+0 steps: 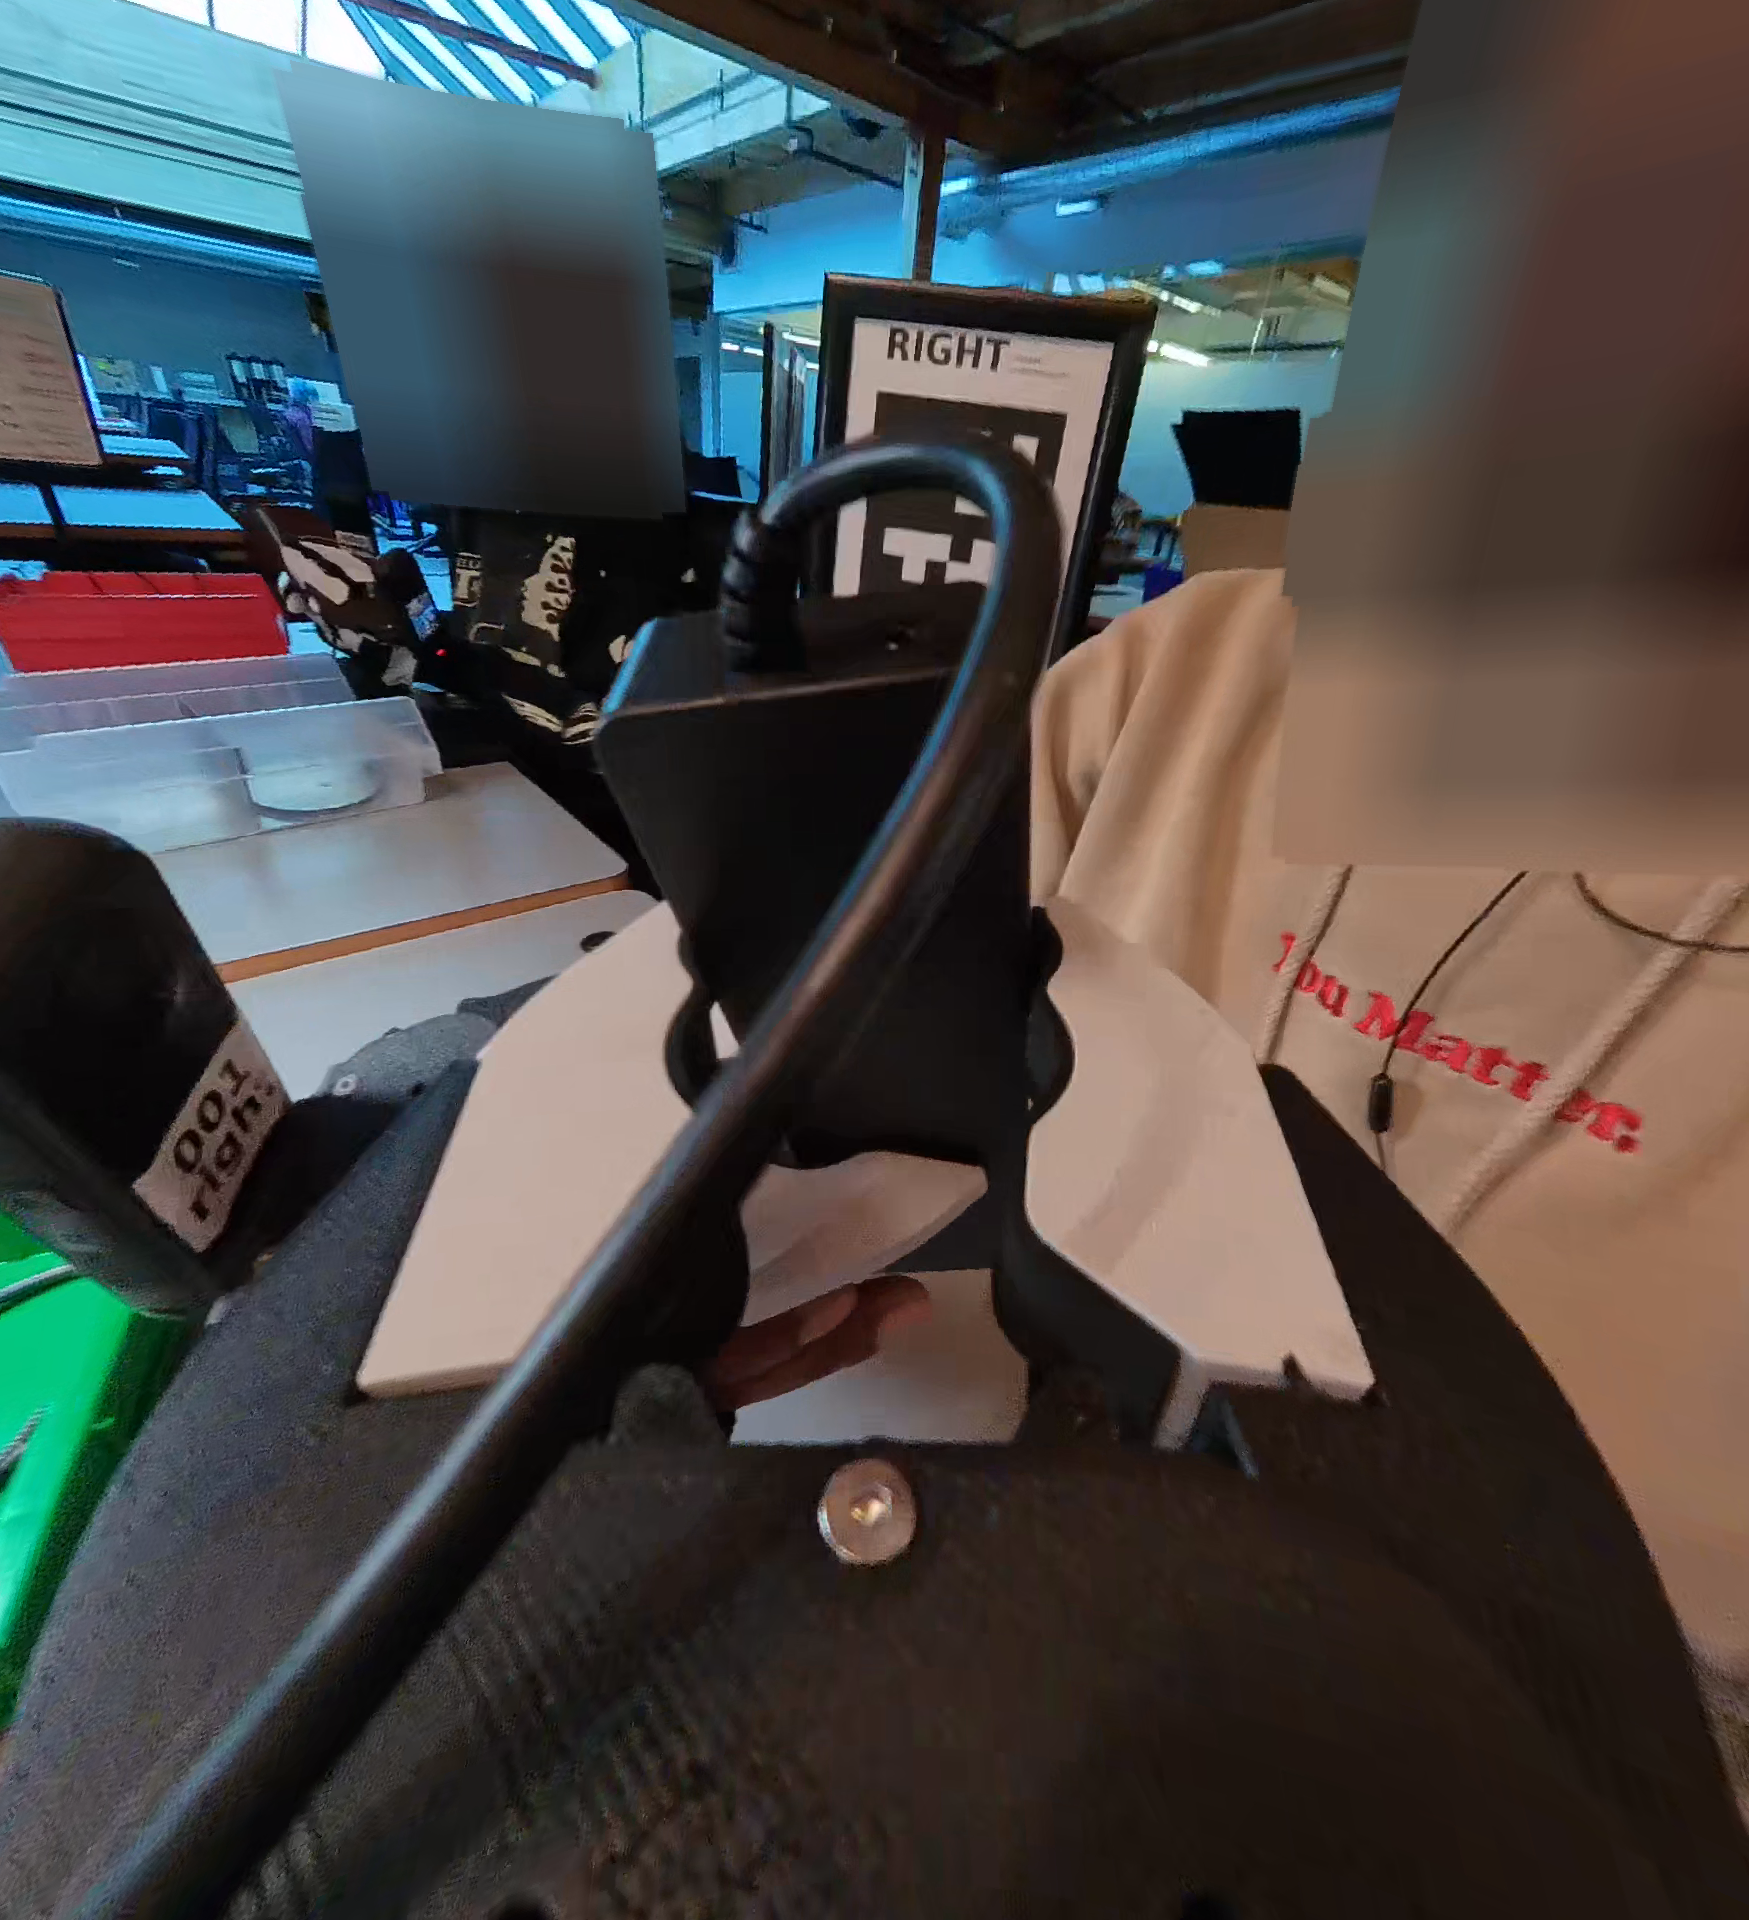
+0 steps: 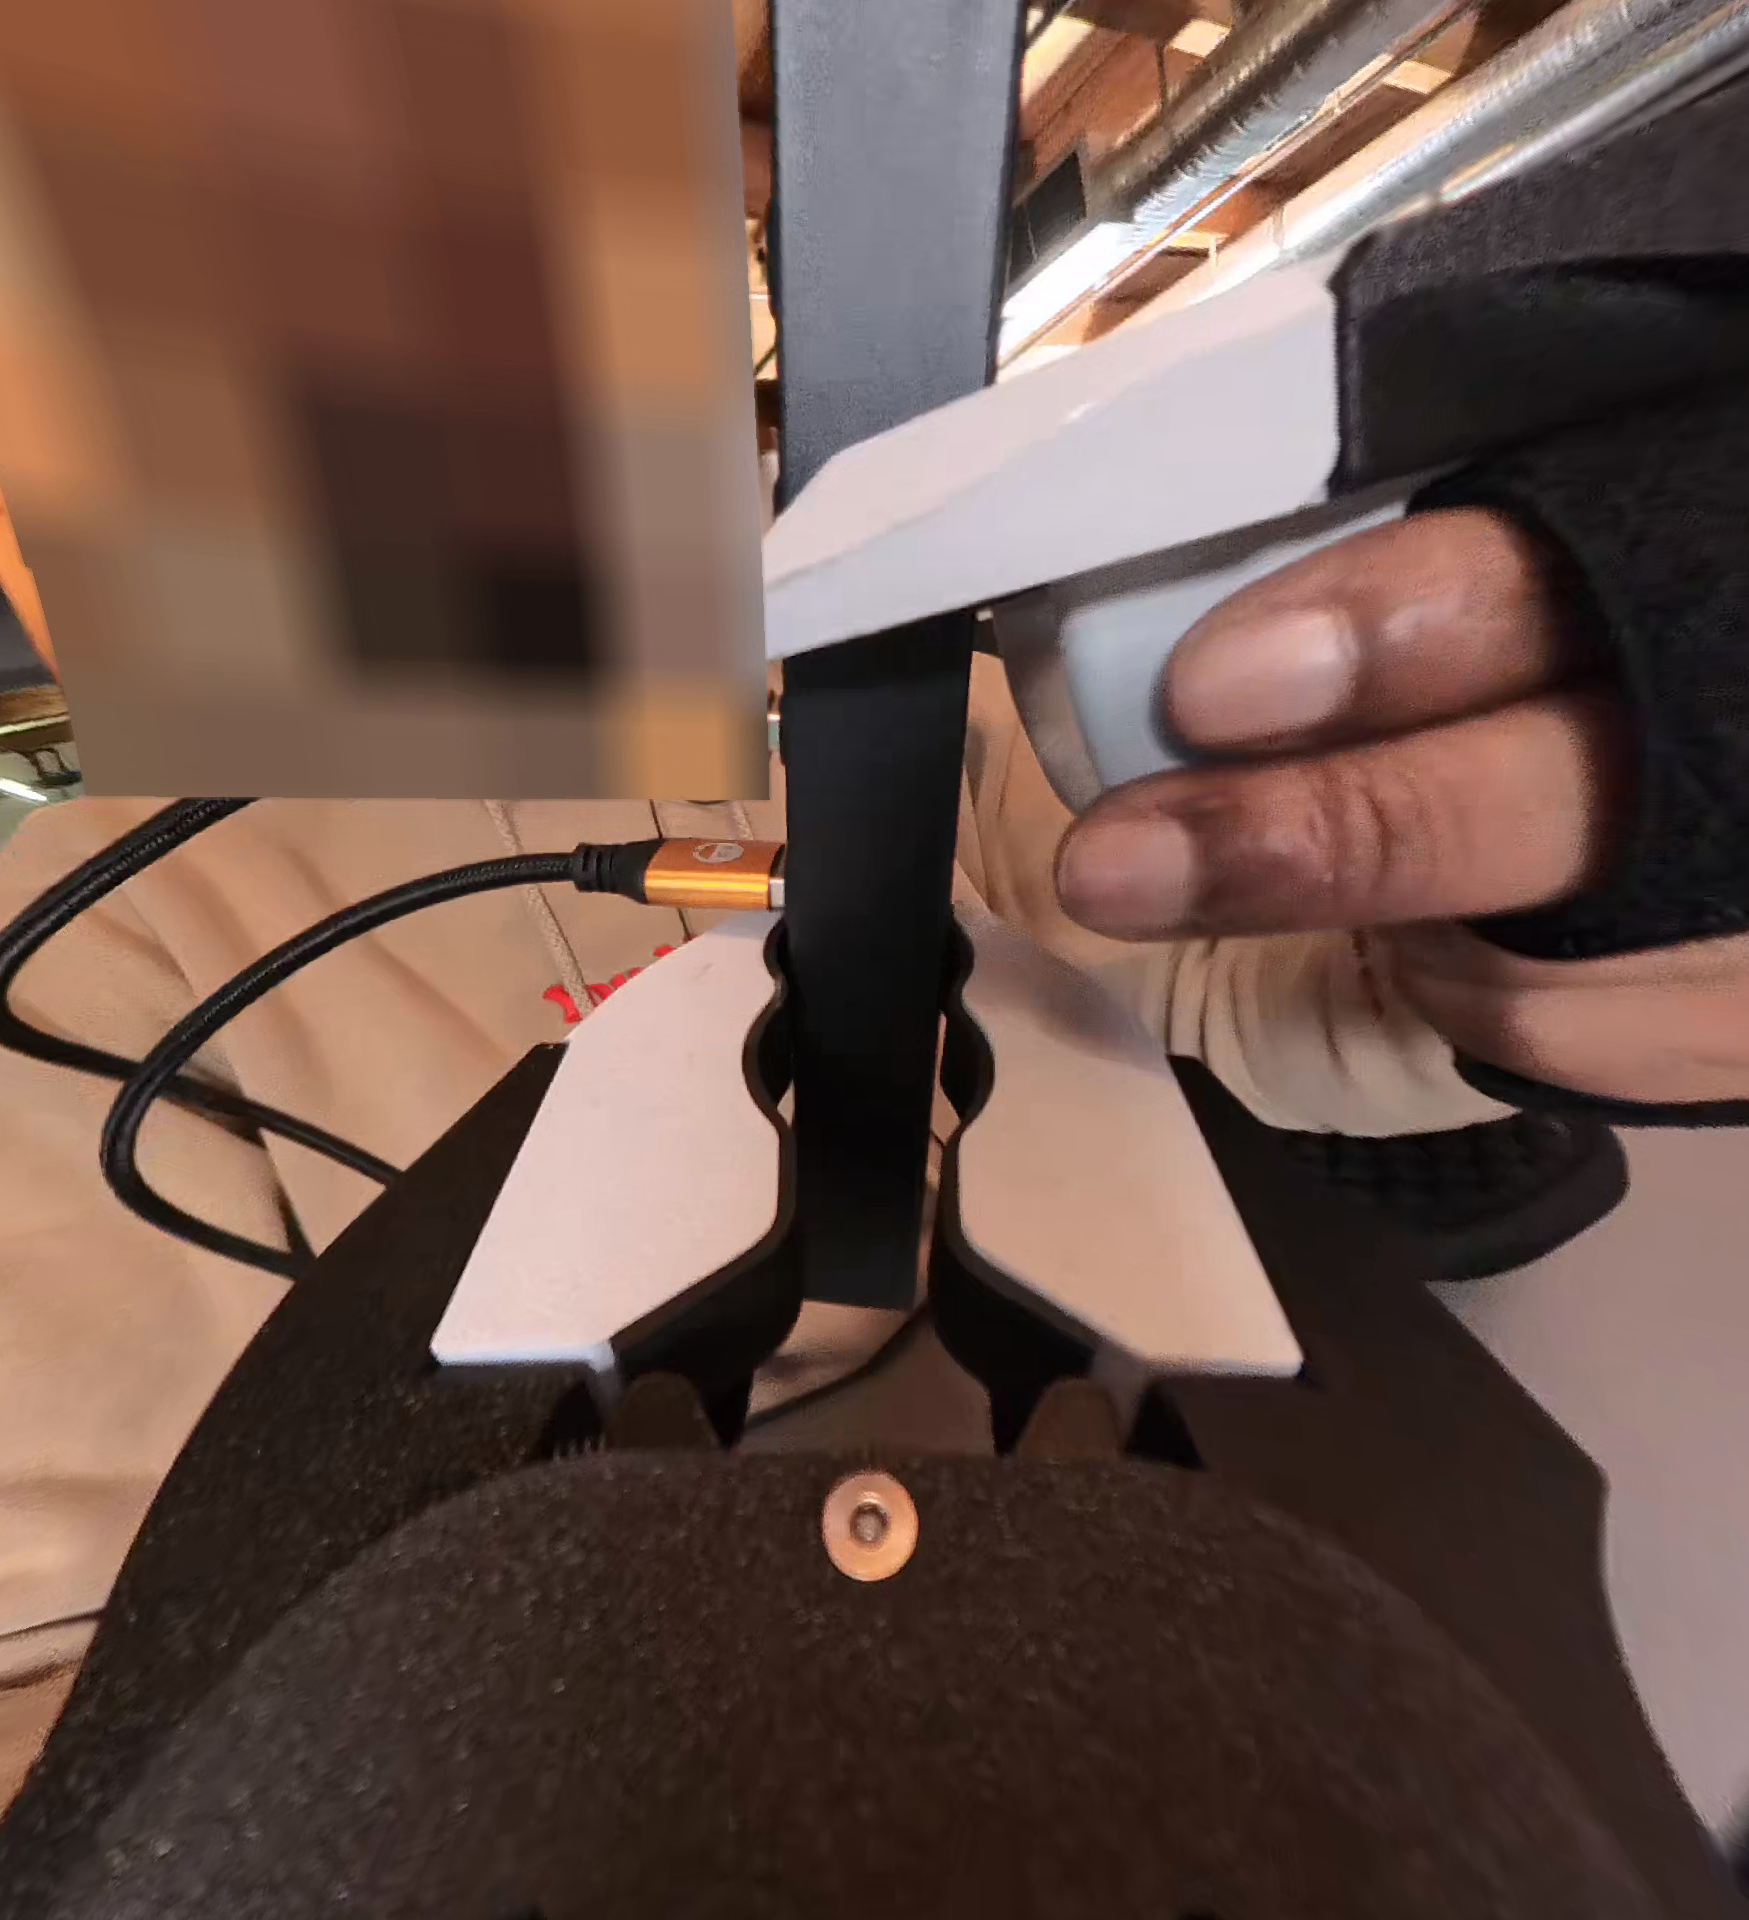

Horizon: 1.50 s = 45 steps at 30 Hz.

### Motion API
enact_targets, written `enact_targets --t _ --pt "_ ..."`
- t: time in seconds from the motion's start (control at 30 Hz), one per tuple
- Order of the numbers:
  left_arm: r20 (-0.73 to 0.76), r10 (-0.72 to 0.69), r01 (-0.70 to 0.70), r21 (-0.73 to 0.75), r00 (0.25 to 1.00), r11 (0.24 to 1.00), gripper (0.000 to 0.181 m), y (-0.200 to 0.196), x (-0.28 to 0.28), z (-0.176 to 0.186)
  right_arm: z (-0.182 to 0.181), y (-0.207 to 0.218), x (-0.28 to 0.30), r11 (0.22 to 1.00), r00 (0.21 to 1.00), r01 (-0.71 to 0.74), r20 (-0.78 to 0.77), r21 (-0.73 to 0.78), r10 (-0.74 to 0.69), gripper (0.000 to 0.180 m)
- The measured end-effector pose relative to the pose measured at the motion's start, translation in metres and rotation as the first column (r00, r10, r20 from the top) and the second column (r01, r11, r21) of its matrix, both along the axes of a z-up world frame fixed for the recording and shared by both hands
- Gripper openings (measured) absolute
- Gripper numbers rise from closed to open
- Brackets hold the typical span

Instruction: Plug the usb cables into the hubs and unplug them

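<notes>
- Between the two white fingers of the left gripper (image 1: 865,1049) a black hub (image 1: 808,831) is clamped, held upright in the air in front of a person in a cream hoodie (image 1: 1472,1143).
- Out of the top of this hub its own thick black lead (image 1: 911,852) comes, bends over and runs down past the camera.
- Between the fingers of the right gripper (image 2: 870,1101) the same kind of flat black body, the hub (image 2: 875,1039), is gripped by its narrow edges, so both grippers seem closed on one hub.
- At the left edge of the hub the orange USB plug (image 2: 714,875) of a braided black cable (image 2: 257,966) is seen, touching the hub; whether it is fully seated cannot be told.
- A gloved hand (image 2: 1421,727) on the other gripper is seen just beside the hub.
- The step is judged to be either the end of plugging or the start of unplugging.
- For the next move one gripper must be freed to take the orange plug, and a straight pull along the port is needed.
- The ports themselves are hidden, and the far end of the cable is cut off by the blurred patch.
</notes>
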State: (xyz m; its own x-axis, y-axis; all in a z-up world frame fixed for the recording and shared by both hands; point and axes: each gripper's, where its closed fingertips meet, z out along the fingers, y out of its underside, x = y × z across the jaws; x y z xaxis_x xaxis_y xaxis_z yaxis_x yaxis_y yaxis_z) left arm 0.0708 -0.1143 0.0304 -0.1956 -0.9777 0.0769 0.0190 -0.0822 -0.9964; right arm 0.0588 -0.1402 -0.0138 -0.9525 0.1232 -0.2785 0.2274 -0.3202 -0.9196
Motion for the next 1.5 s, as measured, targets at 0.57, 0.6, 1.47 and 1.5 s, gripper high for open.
enact_targets --t 0.57,0.6,1.47,1.5 --pt "-0.116 0.527 -0.518 0.097 0.842 0.850 0.055 0.060 -0.044 0.014 0.062 0.162 0.006 0.334 0.388 0.913 -0.248 0.232 -0.888 0.035" --pt "-0.135 0.530 -0.520 0.099 0.837 0.848 0.055 0.060 -0.043 0.011 0.062 0.157 0.006 0.313 0.389 0.908 -0.282 0.277 -0.877 0.036" --pt "-0.103 0.701 -0.702 0.029 0.706 0.711 0.055 0.038 -0.082 -0.077 -0.054 0.067 -0.089 0.429 0.616 0.682 -0.150 0.592 -0.773 0.017" --pt "-0.107 0.698 -0.700 0.027 0.708 0.714 0.055 0.038 -0.082 -0.079 -0.055 0.067 -0.089 0.442 0.624 0.681 -0.146 0.584 -0.768 0.017"
